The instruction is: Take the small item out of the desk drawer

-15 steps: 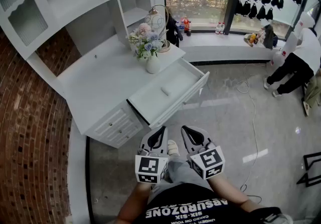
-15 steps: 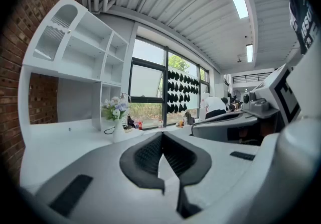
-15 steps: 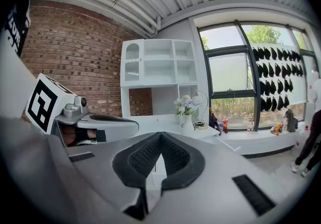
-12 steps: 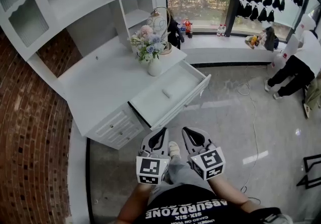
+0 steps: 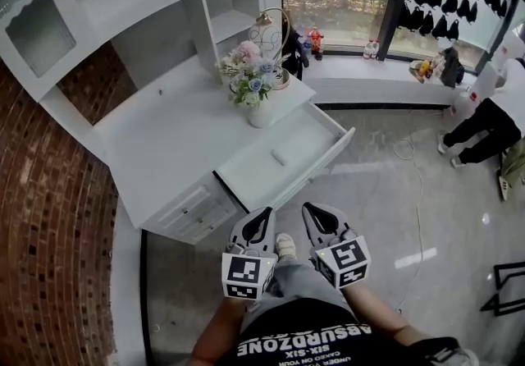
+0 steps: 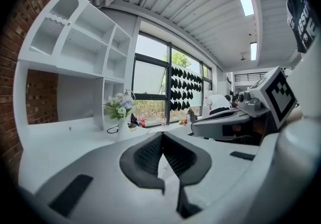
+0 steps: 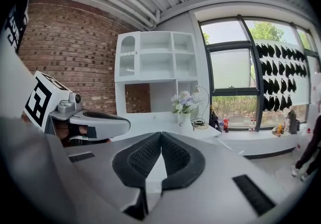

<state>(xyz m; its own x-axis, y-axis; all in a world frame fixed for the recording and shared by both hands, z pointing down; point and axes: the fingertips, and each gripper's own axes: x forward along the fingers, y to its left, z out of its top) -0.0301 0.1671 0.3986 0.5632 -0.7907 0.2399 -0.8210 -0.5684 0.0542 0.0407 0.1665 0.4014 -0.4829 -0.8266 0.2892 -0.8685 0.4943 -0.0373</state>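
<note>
Off the desk's [image 5: 164, 130] front edge, my left gripper [image 5: 263, 214] and right gripper [image 5: 311, 211] sit side by side, both closed tight on nothing; the item [image 5: 280, 157] lies in the open drawer [image 5: 306, 137], well apart.

The drawer [image 5: 317, 168] is standing wide open, sticking out from under the top of the white desk [image 5: 164, 139] and angling toward the lower right of the head view, its long white front panel running along the outer edge and its pale inside lying in full view. The small item [image 5: 280, 157] is sitting on the drawer's floor, a little whitish oblong piece lying flat and alone, roughly in the middle of the compartment and apart from every wall; it is showing too small to tell what it is.
</note>
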